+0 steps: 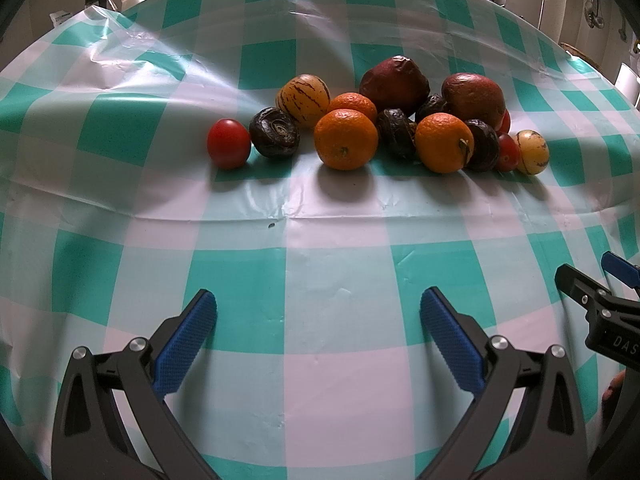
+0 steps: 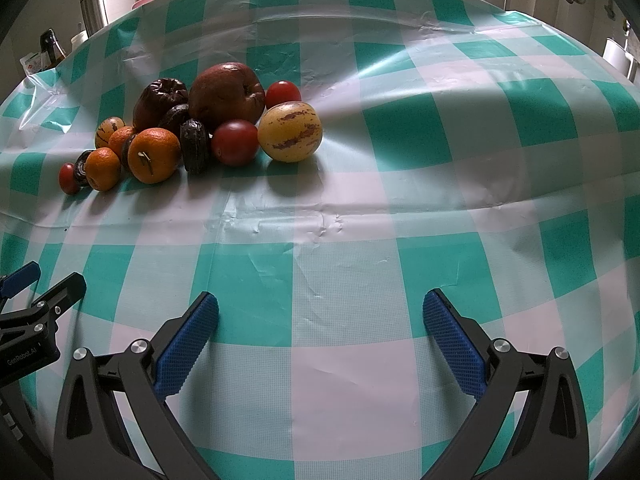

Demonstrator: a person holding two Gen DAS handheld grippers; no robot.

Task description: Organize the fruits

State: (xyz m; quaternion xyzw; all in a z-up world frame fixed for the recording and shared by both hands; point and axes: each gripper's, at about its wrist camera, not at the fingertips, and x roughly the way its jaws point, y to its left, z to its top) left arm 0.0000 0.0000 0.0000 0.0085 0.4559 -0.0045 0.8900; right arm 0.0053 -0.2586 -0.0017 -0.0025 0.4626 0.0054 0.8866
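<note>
Left wrist view, item one: left gripper (image 1: 318, 308), jaws spread wide, nothing between the blue ribbed pads (image 1: 182, 344), held low over the checked tablecloth (image 1: 320, 380) and well short of the fruit. Item two: right gripper (image 2: 320, 310), likewise wide and empty, hovering over bare cloth; its black frame also enters the left view at the right edge. Both appear parked at the near side, probably so that either can reach in once a first fruit is chosen; sorting looks not yet begun. Item three: the fruit, one mixed heap toward the far half of the table, pieces mostly touching. Contents: a red tomato (image 1: 228, 143) at the heap's left end, just beside a dark wrinkled fruit (image 1: 274, 132); a striped yellow melon (image 1: 303, 95) behind; three oranges, the nearest (image 1: 345, 139) standing forward, a second (image 1: 444, 142) with a stem stub, a third (image 1: 354, 106) half hidden; two large dull-red fruits, one (image 1: 394, 81) shrivelled and one (image 1: 473, 96) smoother, at the back; further dark wrinkled pieces wedged between, count uncertain from either view. Right end: a small red tomato (image 1: 507, 153) and a small striped melon (image 1: 531, 152). Kinds are intermingled, which is presumably why grouping is wanted. Note: round fruit on slick plastic cloth may roll when a neighbour is lifted. Background: metal flask (image 2: 93, 9) past the table's far left edge.
</note>
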